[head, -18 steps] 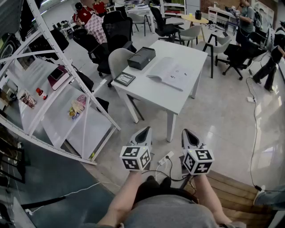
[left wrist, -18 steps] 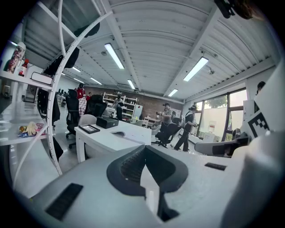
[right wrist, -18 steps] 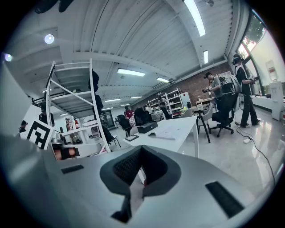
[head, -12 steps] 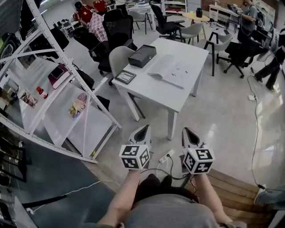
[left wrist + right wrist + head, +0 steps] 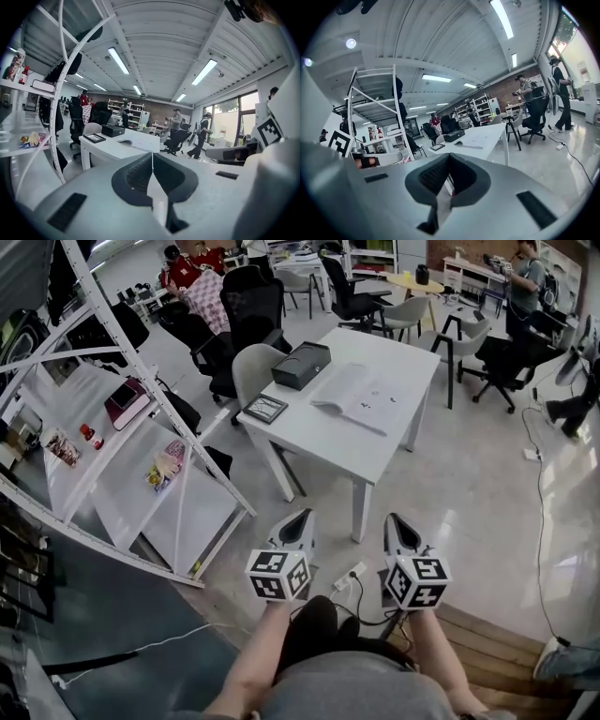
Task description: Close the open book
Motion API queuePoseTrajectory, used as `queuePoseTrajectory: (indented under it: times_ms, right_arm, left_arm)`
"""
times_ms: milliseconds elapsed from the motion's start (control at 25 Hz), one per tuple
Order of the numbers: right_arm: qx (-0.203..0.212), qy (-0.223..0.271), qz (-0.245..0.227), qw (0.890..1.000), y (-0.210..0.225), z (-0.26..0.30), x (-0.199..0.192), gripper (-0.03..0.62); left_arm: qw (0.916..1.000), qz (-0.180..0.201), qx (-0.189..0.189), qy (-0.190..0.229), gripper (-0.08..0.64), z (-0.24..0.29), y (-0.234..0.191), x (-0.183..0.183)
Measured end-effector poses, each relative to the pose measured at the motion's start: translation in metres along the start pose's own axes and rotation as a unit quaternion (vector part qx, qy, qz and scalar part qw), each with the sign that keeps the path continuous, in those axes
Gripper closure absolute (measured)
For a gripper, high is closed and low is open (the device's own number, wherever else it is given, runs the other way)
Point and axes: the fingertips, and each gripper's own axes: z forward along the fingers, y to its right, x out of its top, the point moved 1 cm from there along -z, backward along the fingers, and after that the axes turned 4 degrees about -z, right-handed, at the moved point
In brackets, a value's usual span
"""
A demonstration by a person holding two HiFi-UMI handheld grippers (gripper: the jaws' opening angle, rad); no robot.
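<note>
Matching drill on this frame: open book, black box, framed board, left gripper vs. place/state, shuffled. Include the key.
Things:
1. open book
2. black box
3. black-framed board
4. left gripper

Place or state:
a. at the white table's left corner in the head view
b. shut, empty, held short of the table
c. spread open mid-table
d. by the table's far-left edge, beyond the board

Pairs: 1-c, 2-d, 3-a, 4-b

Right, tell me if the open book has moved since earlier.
No. The open book still lies flat beside the black box on the white table; only the camera view has shifted.
</note>
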Motion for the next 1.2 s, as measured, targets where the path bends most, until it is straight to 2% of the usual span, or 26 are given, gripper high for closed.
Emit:
queuePoseTrajectory:
  times_ms: [640,1200]
  right_arm:
    - [0.011,-0.001,0.002,1.0,0.005,0.022,0.008,0.588]
    - [-0.002,-0.024,-0.011,1.0,-0.004,0.129,0.019,0.588]
  left_arm:
    - [0.9999,0.004,0.015,0.002,0.549,0.02,-0.021,0.009]
    - [0.9997,-0.017,-0.009,-0.017,0.461,0.106,-0.103,0.031]
